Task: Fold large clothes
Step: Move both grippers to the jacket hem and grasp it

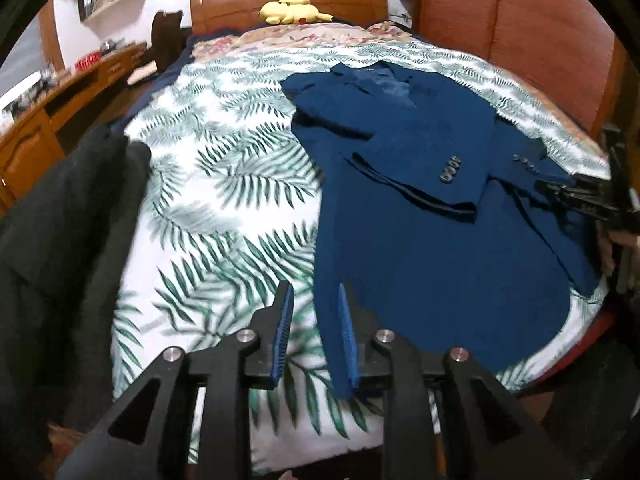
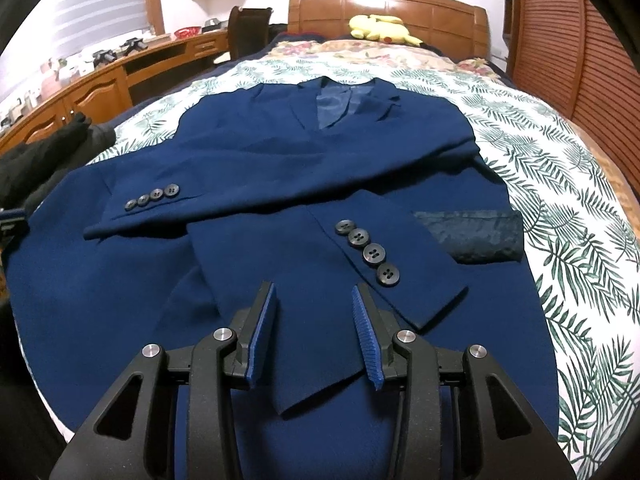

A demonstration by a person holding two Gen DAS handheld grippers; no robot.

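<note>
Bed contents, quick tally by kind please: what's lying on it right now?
Navy suit jacket: 1
Dark garment pile at the left edge: 1
Yellow plush toy by the headboard: 1
Floral pillow: 1
Total: 4
Both claws, left and right, are open and hold nothing.

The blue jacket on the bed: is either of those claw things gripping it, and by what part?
Neither. Both the left gripper and right gripper are open above the blue jacket, with nothing between their fingers.

A wooden headboard [image 2: 387, 8] backs the leaf-print bed [image 2: 560, 184]; a long wooden desk [image 2: 100, 80] lines the left wall beneath a window blind [image 2: 96, 4].
</note>
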